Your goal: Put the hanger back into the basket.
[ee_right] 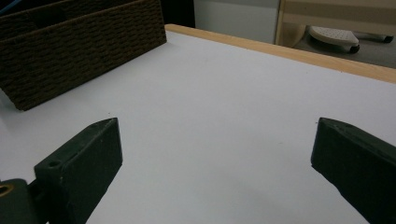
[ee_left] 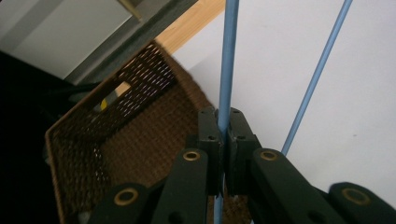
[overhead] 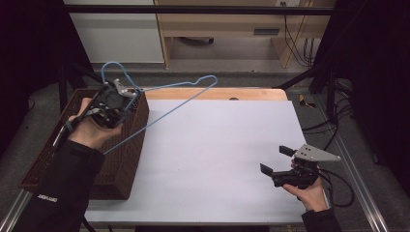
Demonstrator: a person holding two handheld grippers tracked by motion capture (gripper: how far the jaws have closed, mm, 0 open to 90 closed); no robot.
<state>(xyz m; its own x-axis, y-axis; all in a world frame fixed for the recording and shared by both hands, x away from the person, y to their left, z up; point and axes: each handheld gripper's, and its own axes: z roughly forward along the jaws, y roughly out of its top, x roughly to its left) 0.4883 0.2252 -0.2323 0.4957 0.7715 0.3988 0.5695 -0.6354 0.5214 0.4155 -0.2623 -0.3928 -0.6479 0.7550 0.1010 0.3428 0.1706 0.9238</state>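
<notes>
A light blue wire hanger (overhead: 174, 84) is held in the air over the table's left side, its hook up by the far corner of a brown wicker basket (overhead: 121, 159). My left gripper (overhead: 126, 93) is shut on it near the neck. In the left gripper view the jaws pinch one blue wire (ee_left: 229, 56) at the left gripper's tips (ee_left: 224, 128), and a second wire runs to the right. My right gripper (overhead: 275, 160) rests low at the table's front right, open and holding nothing. The right gripper's jaws (ee_right: 217, 172) stand wide apart over the white surface.
The basket (ee_left: 140, 121) stands along the left edge of the white table top (overhead: 217, 145), and its woven wall (ee_right: 79, 51) lies to the far left in the right gripper view. A wooden strip (overhead: 217, 93) edges the table's far side. Cables and furniture lie beyond.
</notes>
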